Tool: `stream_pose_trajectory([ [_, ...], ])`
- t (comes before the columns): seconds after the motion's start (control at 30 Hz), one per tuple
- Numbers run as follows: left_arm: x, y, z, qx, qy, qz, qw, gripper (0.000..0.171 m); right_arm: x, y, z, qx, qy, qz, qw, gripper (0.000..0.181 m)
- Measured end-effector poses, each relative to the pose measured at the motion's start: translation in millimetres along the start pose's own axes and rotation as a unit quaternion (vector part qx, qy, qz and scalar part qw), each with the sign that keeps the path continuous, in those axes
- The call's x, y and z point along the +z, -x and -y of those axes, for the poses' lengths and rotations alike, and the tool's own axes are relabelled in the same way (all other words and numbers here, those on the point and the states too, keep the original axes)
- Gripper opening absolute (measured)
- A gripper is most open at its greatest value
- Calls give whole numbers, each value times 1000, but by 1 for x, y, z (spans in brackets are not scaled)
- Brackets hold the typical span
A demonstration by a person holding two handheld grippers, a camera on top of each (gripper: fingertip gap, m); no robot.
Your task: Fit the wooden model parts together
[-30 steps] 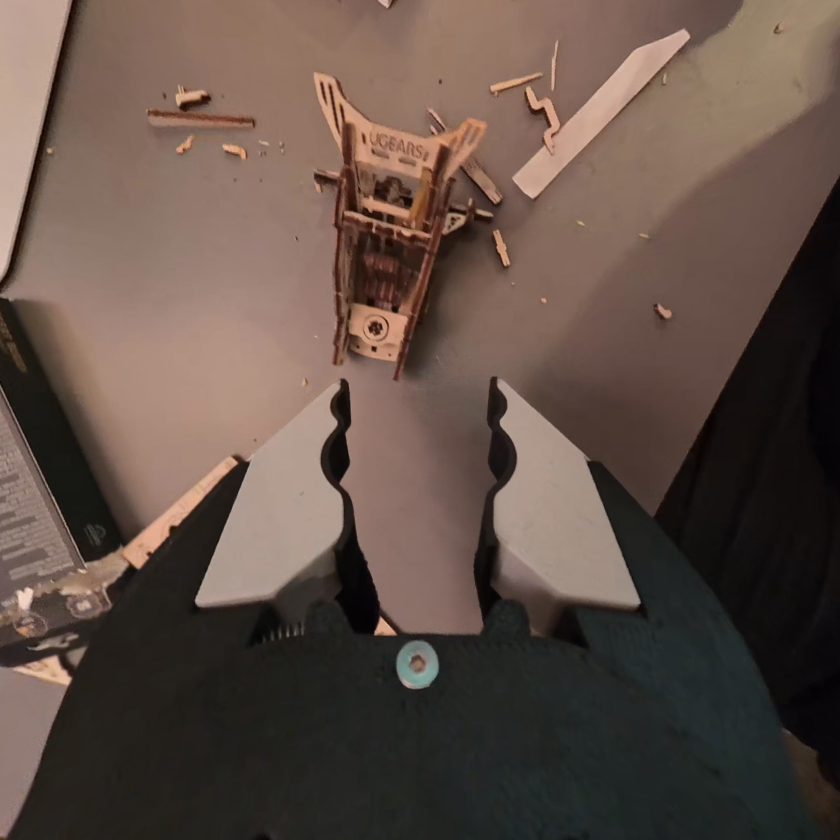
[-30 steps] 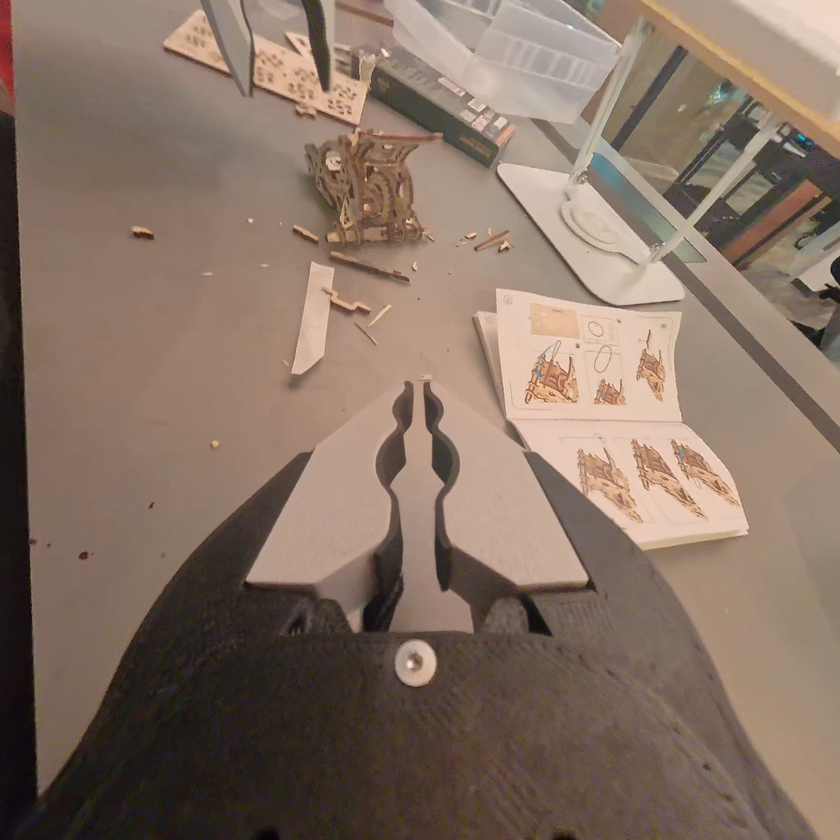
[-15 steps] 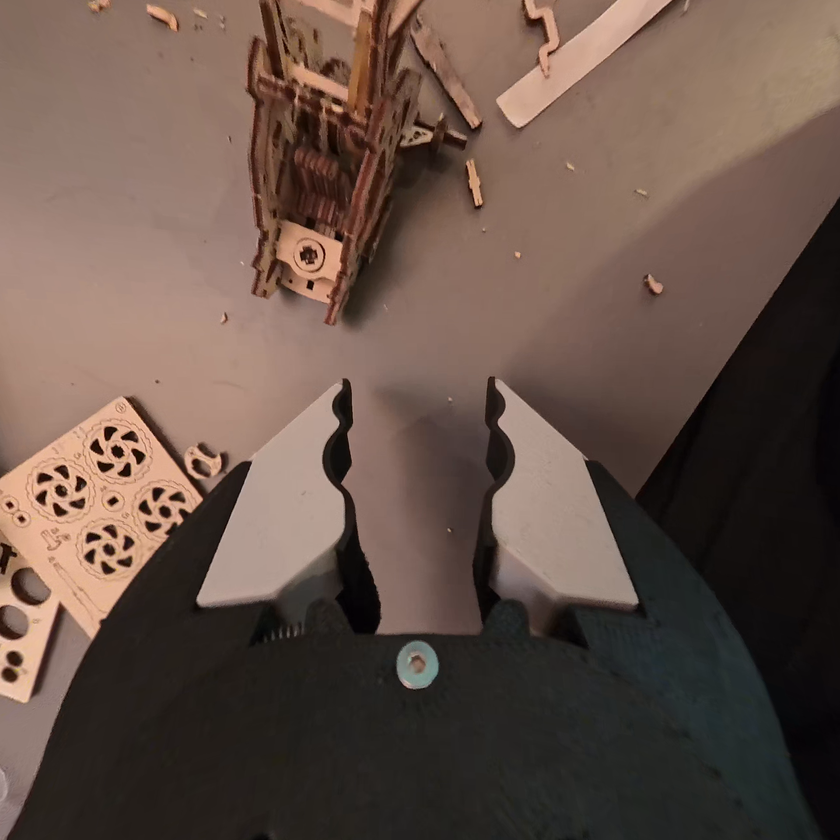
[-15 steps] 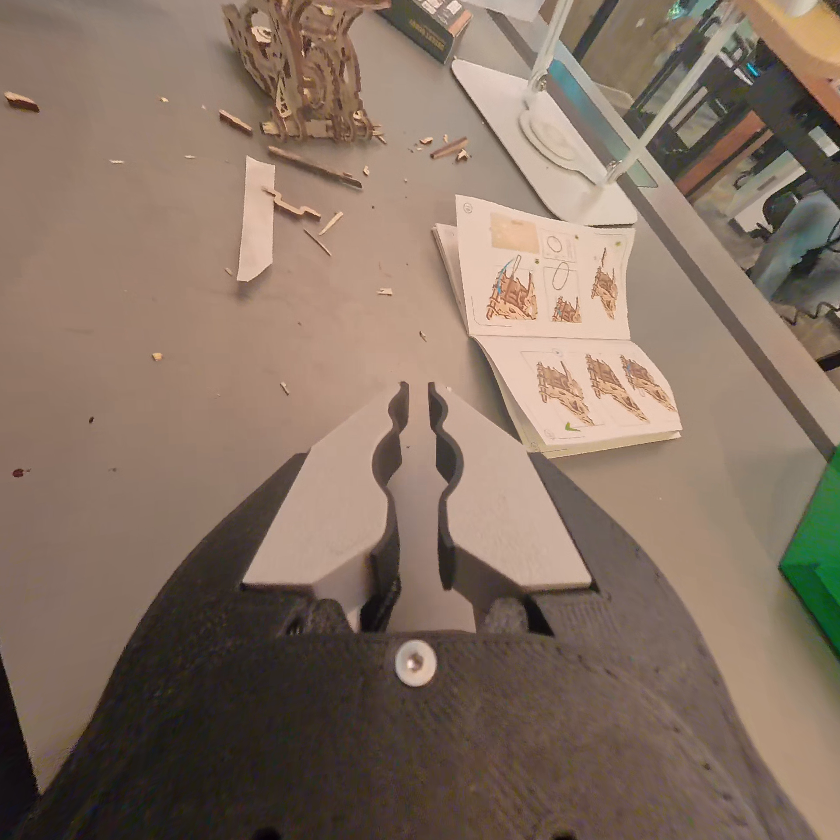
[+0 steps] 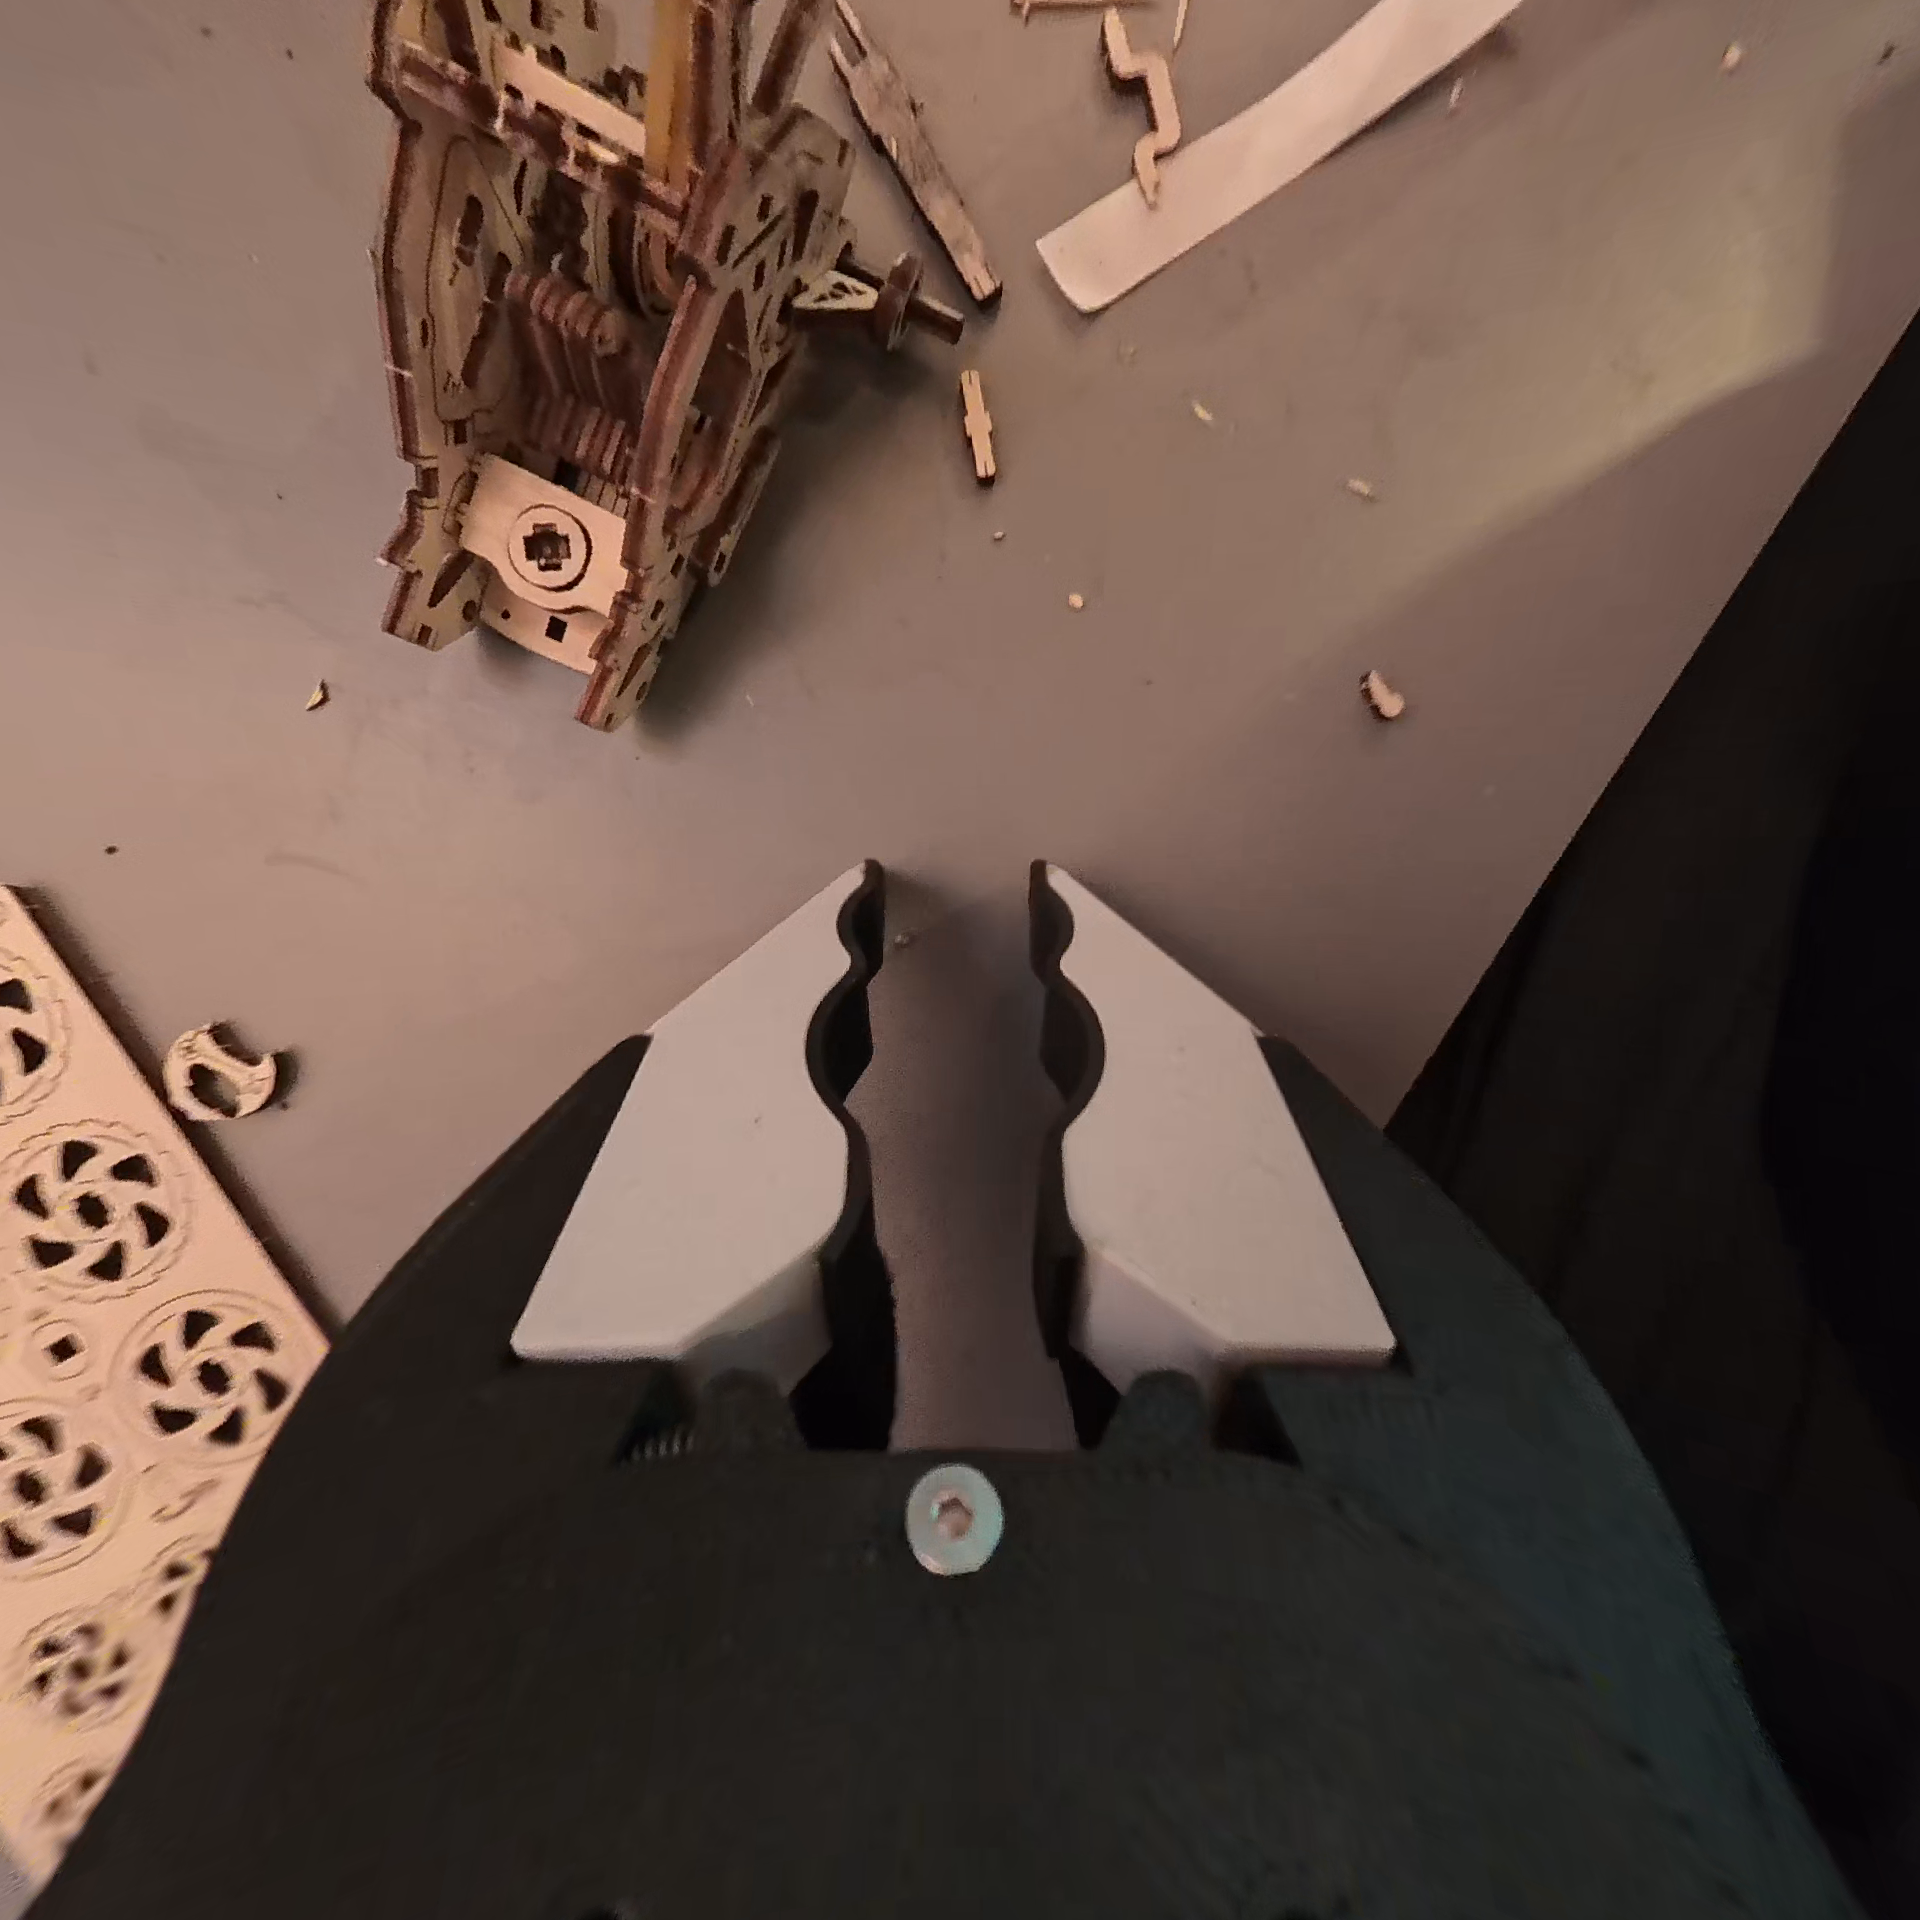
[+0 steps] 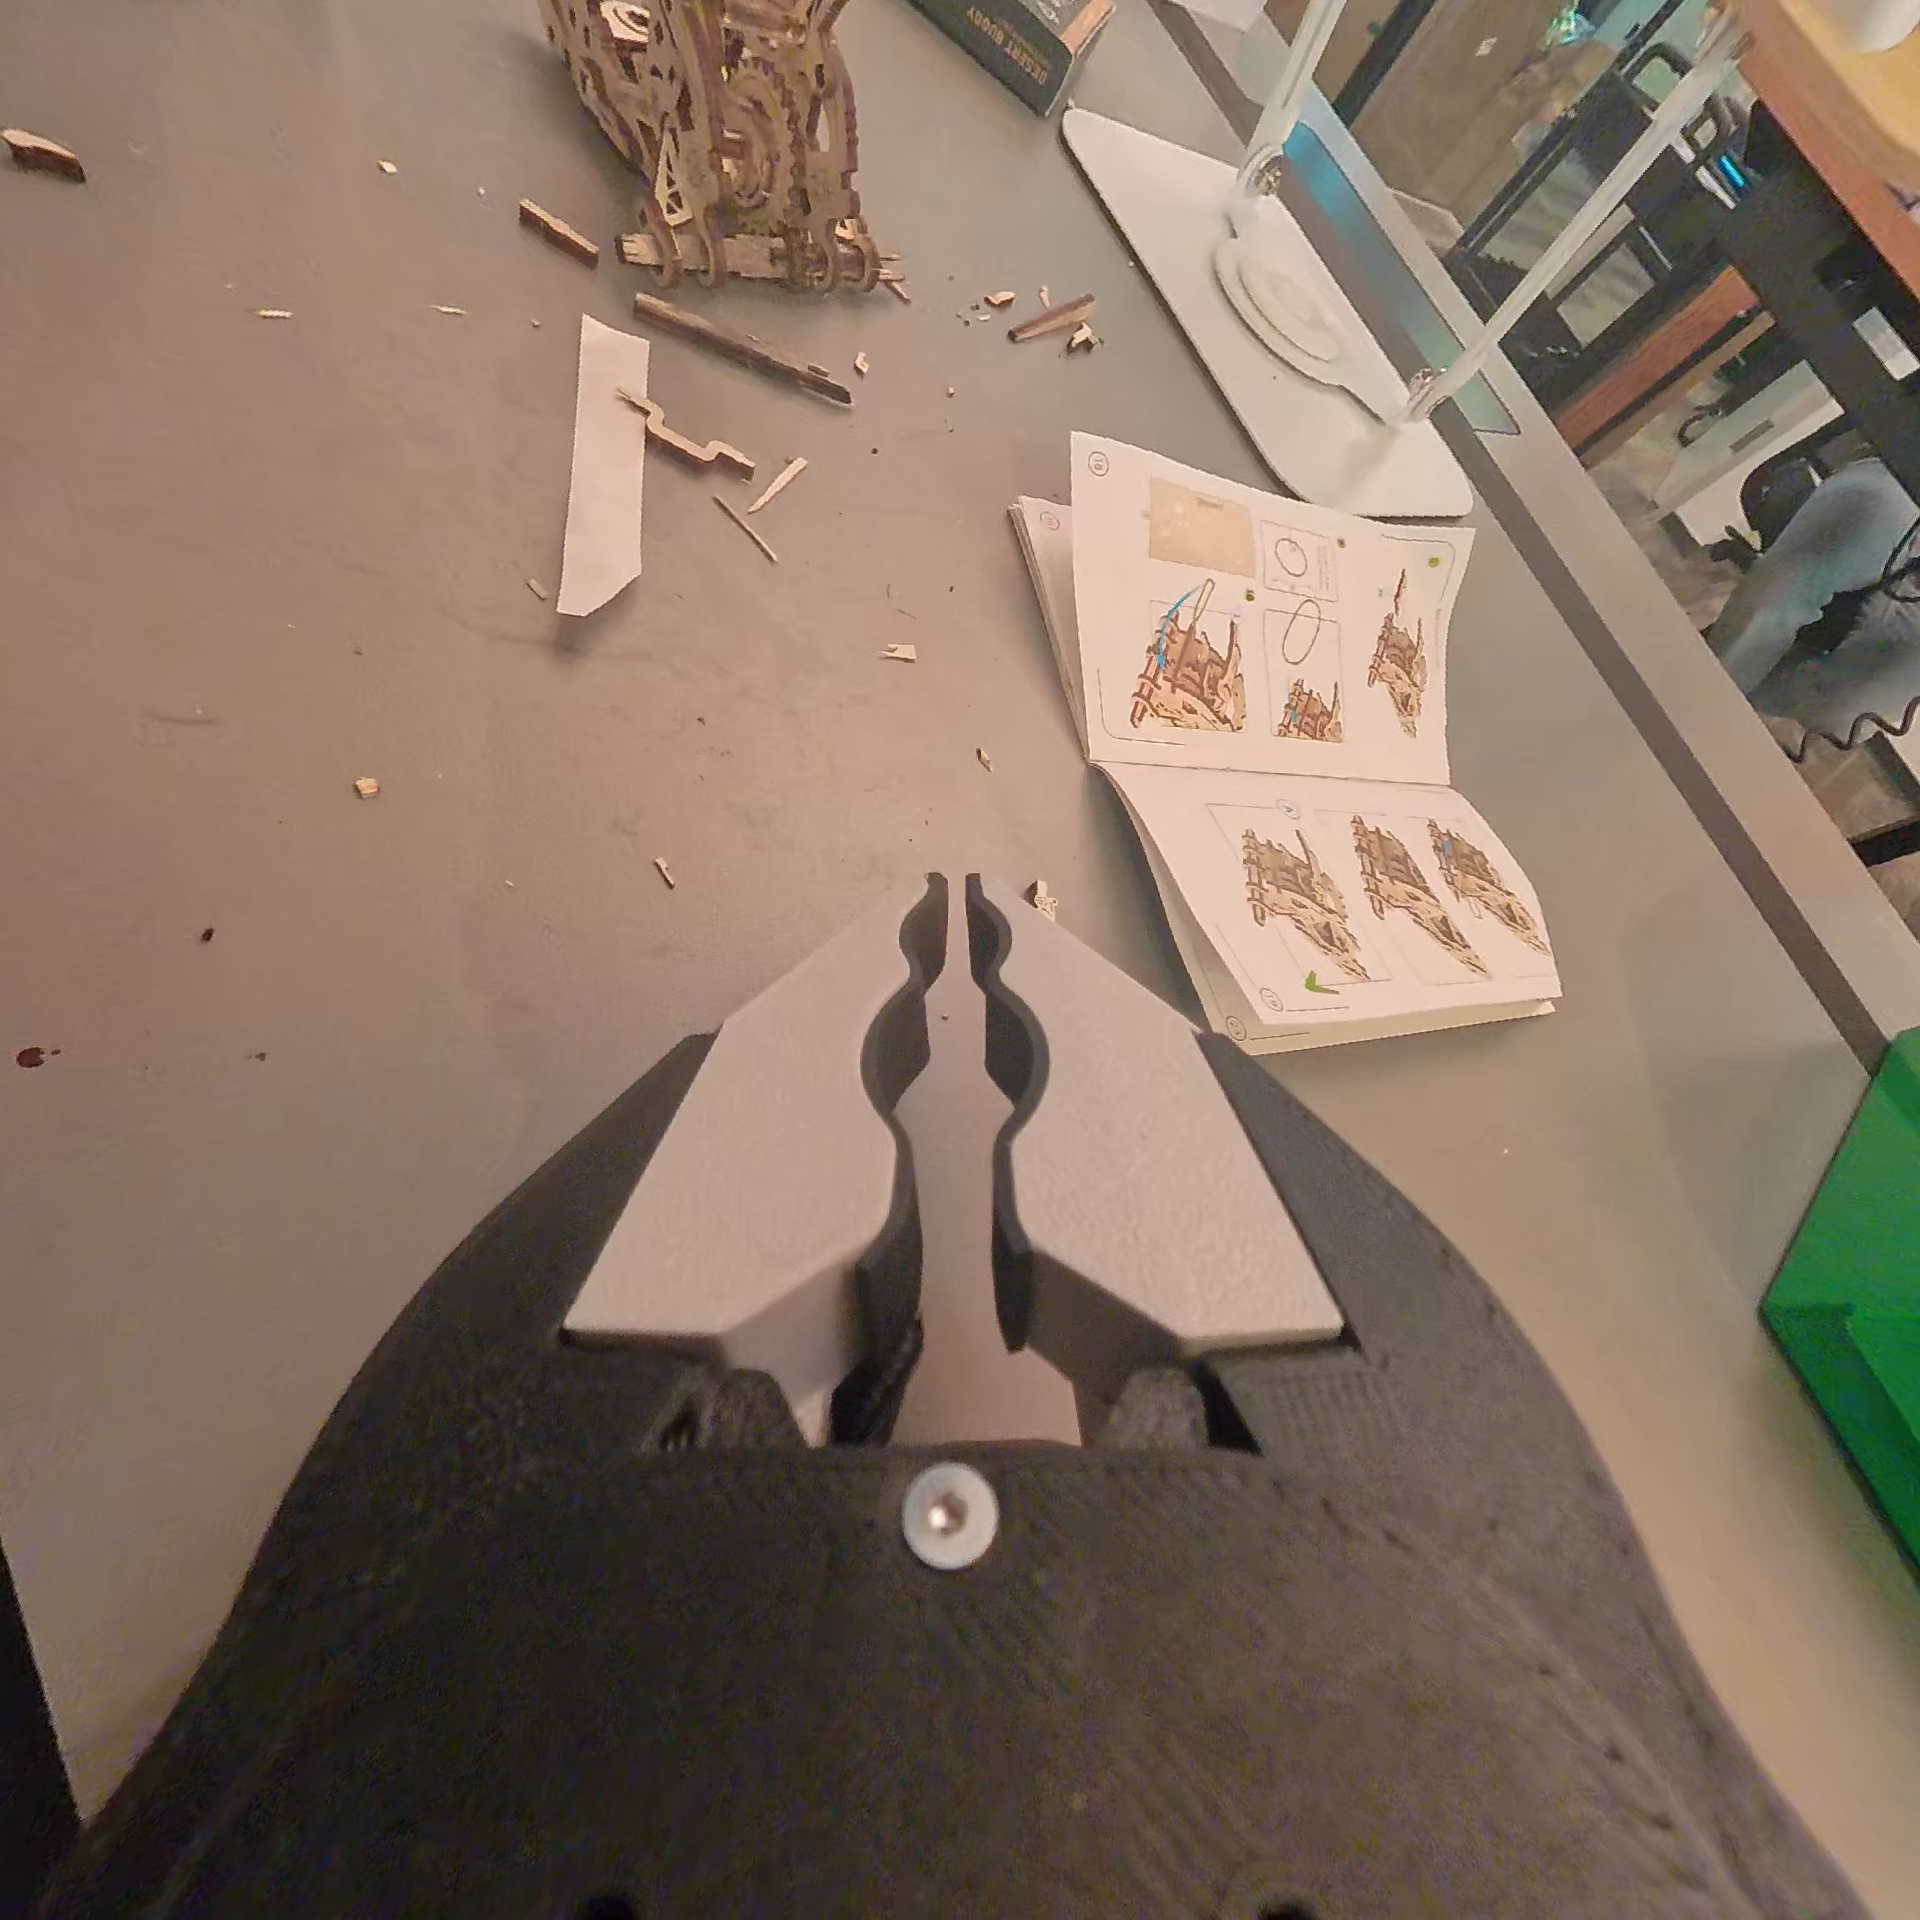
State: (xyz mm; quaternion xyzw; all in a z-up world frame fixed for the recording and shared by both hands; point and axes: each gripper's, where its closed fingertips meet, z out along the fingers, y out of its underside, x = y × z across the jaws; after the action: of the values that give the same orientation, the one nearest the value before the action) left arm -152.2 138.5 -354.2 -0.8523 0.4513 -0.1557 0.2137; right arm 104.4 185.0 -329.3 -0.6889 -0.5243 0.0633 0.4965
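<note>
The work surface is a matte grey table (image 6: 312, 727), littered with wood chips and offcuts; glass partitioning and office furniture lie beyond its right edge. An open instruction booklet (image 6: 1278, 717) lies flat to the right of the right gripper (image 6: 958, 881).

The partly built wooden model (image 5: 582, 343) stands on the table, a laser-cut plywood frame with scorched brown edges, stacked gear teeth inside and a pale end plate with a round socket. In the left wrist view it lies ahead and left of the left gripper (image 5: 956, 878), its long axis running away from the claw and tilted slightly. The left gripper appears the nearer; the right wrist view shows the model (image 6: 717, 135) far ahead.

A perforated part sheet (image 5: 114, 1351) lies at lower left, with a small loose ring-shaped part (image 5: 220, 1070) beside it.

The left gripper is moderately open and empty. The right gripper is almost closed, a narrow slit remaining, and holds nothing.
</note>
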Motion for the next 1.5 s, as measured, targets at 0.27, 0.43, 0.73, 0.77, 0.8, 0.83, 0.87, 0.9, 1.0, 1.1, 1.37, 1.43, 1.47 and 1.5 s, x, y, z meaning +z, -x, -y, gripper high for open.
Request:
stream_pose_trajectory([
  [0.27,-1,-10,4,-60,-39,-53,996,39,0,1,0,-2,-1,2,1000,0],
  [0.43,-20,36,-11,-44,-25,113,992,90,0,1,0,-2,0,3,1000,0],
  [0.73,-82,137,-84,-145,29,217,965,117,0,1,-1,-6,2,1,1000,0],
  [0.77,-80,140,-93,-166,41,206,964,116,1,1,-1,-6,3,0,1000,0],
  [0.8,-77,142,-103,-182,54,196,962,115,1,1,-1,-7,4,0,1000,0],
  [0.83,-72,144,-109,-194,61,186,961,115,1,1,-1,-8,5,0,1000,0],
  [0.87,-68,142,-110,-204,56,168,963,114,1,2,-1,-9,5,0,1000,0],
  [0.9,-66,141,-110,-215,49,151,964,112,1,2,-1,-10,6,0,1000,0],
  [1.0,-66,144,-111,-218,47,149,963,111,1,2,-2,-10,7,1,1000,0],
  [1.1,-66,139,-106,-221,43,151,963,99,1,2,-2,-9,7,1,1000,0],
  [1.37,-57,108,-91,-221,15,165,961,92,2,4,-2,-12,10,6,1000,0],
  [1.43,-60,107,-90,-207,20,181,961,91,2,4,-2,-8,8,13,1000,0],
  [1.47,-63,108,-89,-199,19,190,961,91,2,4,-2,-3,9,17,1000,1],
  [1.5,-66,107,-85,-195,10,197,961,91,3,4,-3,4,12,21,1000,4],
])
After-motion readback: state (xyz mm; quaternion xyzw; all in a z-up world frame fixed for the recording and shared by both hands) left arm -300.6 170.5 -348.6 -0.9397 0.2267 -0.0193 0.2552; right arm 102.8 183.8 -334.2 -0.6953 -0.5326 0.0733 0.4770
